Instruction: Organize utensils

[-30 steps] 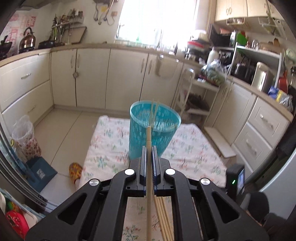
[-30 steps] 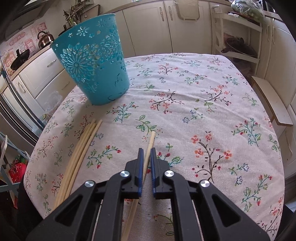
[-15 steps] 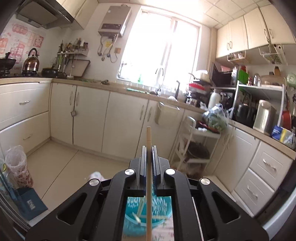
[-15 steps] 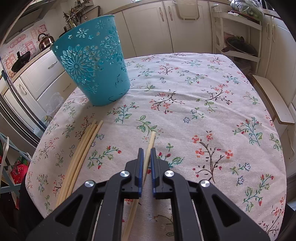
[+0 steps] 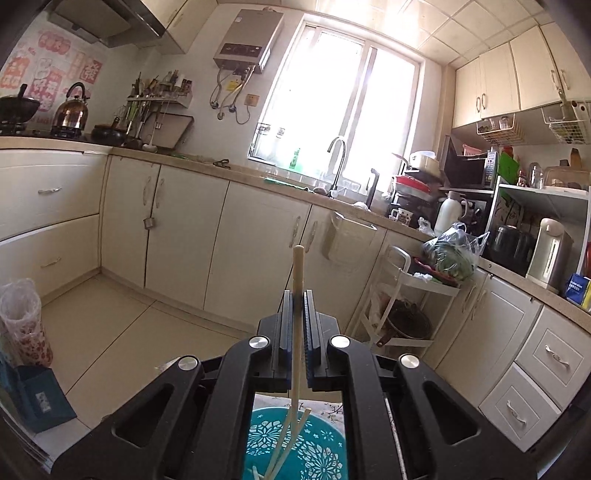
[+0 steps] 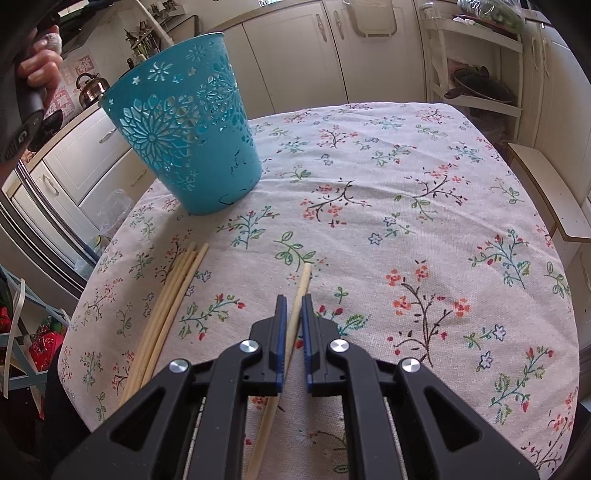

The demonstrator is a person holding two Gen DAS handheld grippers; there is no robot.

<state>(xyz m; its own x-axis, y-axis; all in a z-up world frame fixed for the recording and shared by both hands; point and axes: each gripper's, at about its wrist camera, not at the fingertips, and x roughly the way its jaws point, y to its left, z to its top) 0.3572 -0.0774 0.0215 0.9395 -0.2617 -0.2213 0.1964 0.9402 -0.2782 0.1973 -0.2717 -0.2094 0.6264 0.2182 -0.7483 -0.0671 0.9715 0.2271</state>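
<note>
My left gripper (image 5: 297, 295) is shut on a wooden chopstick (image 5: 298, 269), held upright over the teal cut-out basket (image 5: 295, 446), its lower end inside the rim beside other chopsticks. In the right wrist view the basket (image 6: 184, 122) stands at the table's far left, with the chopstick's top (image 6: 155, 22) and the holding hand above it. My right gripper (image 6: 291, 299) is shut on a single chopstick (image 6: 301, 291) lying on the floral tablecloth (image 6: 406, 184). Several loose chopsticks (image 6: 173, 295) lie to its left.
The table's left edge (image 6: 92, 280) drops off beside the loose chopsticks. A white bench (image 6: 546, 195) and rack (image 6: 476, 55) stand right of the table. Kitchen cabinets (image 5: 184, 240) and a counter with sink tap (image 5: 338, 162) are beyond.
My left gripper rose and tipped upward over the basket, so the basket dropped to the bottom of its view and the chopstick's lower end went into it. The right gripper stayed put on its chopstick.
</note>
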